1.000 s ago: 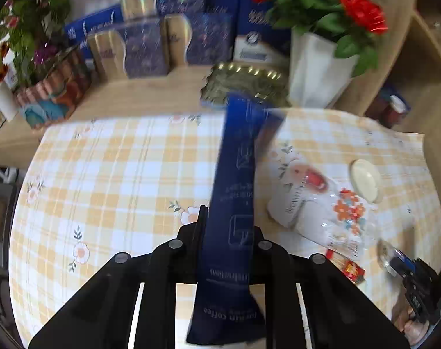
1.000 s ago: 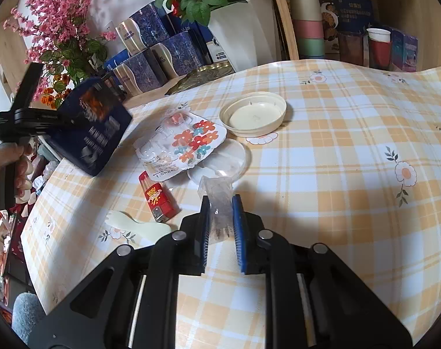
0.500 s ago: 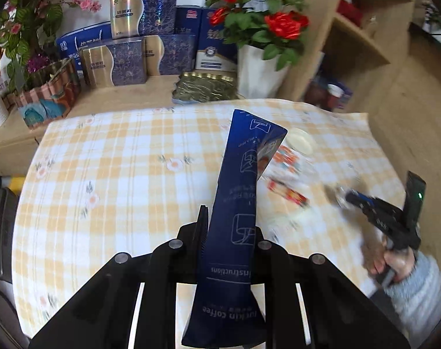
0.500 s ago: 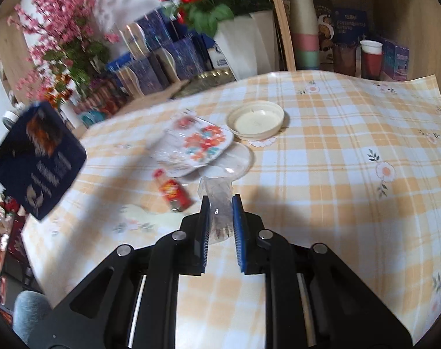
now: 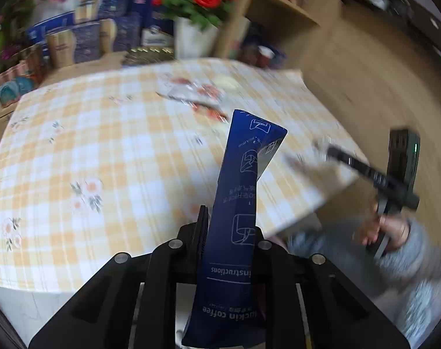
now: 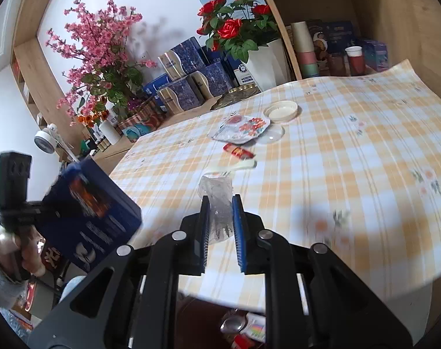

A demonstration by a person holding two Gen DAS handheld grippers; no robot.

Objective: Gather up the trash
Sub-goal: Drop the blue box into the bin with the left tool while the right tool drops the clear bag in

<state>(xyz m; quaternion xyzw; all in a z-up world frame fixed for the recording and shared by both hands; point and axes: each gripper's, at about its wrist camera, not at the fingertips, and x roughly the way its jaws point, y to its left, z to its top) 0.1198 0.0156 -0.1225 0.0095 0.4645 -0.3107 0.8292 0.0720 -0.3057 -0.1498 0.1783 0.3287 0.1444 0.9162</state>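
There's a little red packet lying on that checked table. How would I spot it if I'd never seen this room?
Start at the yellow-checked tablecloth and find the white pot of red roses behind it. Come toward the near edge past the round white lid and the flowery clear wrapper. The small red packet lies just in front of that wrapper, the only solid red piece among pale and clear litter.

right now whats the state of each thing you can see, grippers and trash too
left gripper: shut on the blue coffee bag
blue coffee bag: held upright, off the table
right gripper: shut on the clear wrapper
clear wrapper: crumpled, pinched between the fingers
flowered wrapper: lying flat on the table
red packet: lying flat on the table
white lid: lying rim up on the table
table: covered with a checked cloth
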